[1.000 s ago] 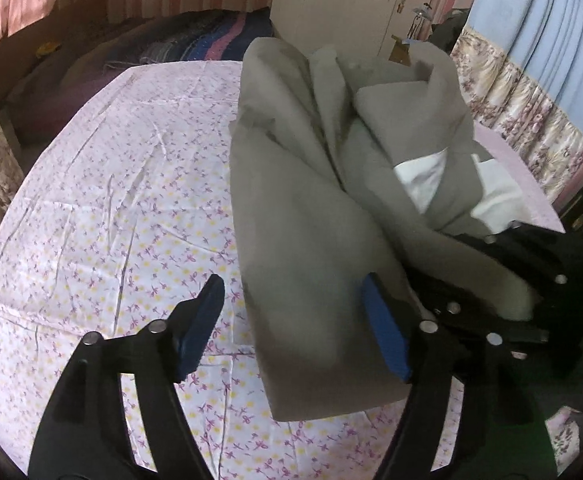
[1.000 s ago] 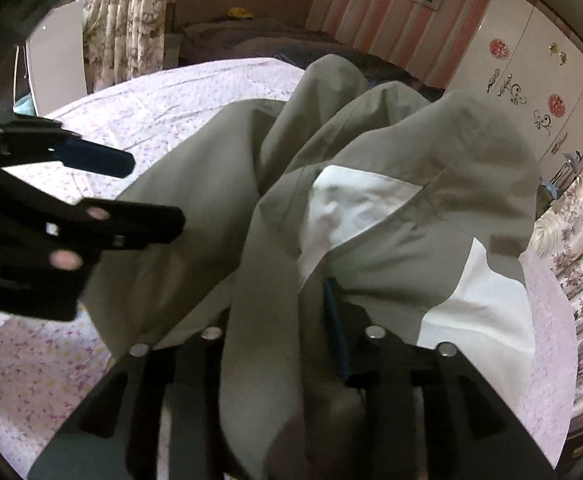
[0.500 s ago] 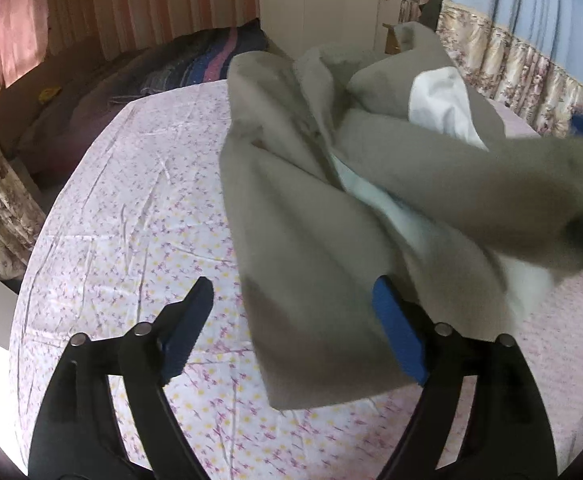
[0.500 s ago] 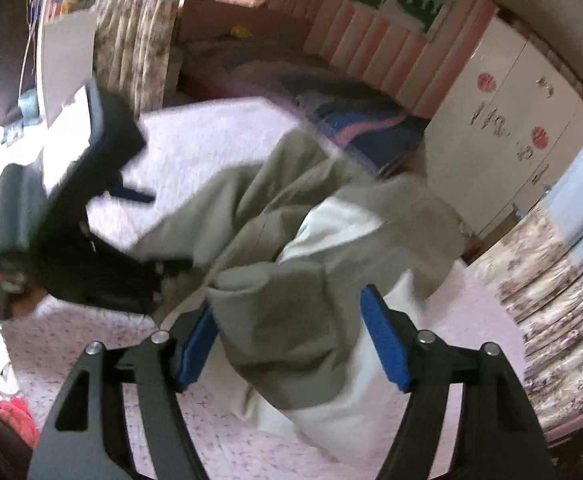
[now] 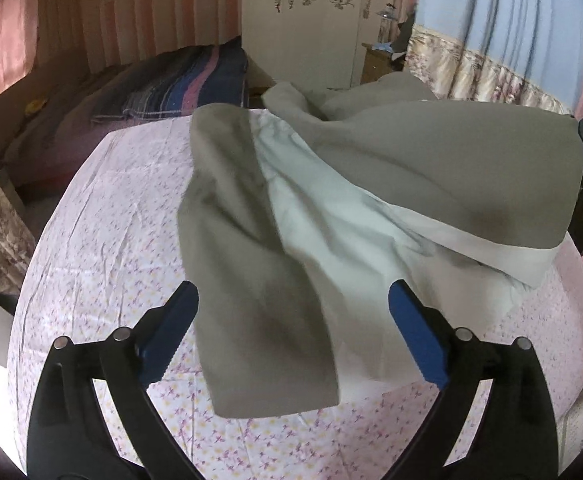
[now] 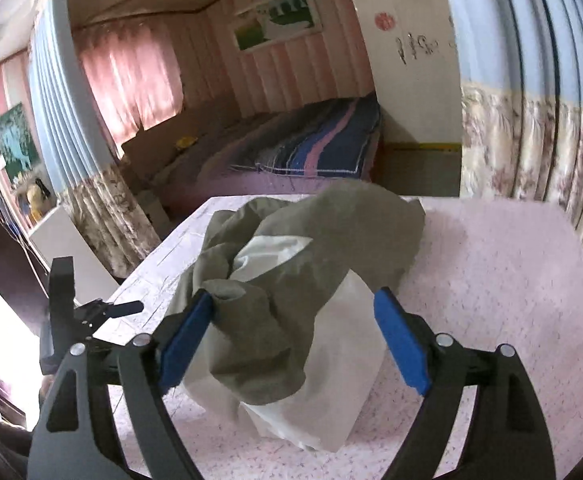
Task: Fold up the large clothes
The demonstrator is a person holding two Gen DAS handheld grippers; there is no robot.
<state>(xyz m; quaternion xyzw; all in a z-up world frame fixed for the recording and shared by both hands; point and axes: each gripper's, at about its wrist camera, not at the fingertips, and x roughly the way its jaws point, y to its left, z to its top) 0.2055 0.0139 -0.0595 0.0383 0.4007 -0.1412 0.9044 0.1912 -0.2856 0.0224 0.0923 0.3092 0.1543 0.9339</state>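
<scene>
A large olive-grey garment (image 5: pixel 259 248) with a white lining (image 5: pixel 331 216) lies spread and rumpled on a table under a pink floral cloth (image 5: pixel 103 248). My left gripper (image 5: pixel 291 336) is open and empty, hovering just above the garment's near hem. In the right wrist view the garment (image 6: pixel 291 280) is a heap with white lining (image 6: pixel 331 380) showing. My right gripper (image 6: pixel 291 344) is open around the heap's near end; its left pad (image 6: pixel 183 340) touches a fold. The left gripper's body (image 6: pixel 71 320) shows at the left there.
A bed with a striped blanket (image 5: pixel 187 80) stands behind the table. A white wardrobe (image 5: pixel 311 20) and floral curtains (image 5: pixel 491 76) lie at the back right. The table's bare cloth stretches to the left of the garment (image 5: pixel 91 280) and to the right in the right wrist view (image 6: pixel 511 280).
The right gripper let go of the garment and pulled back and up. The garment dropped and spread out on the table. The left gripper drew back, still open.
</scene>
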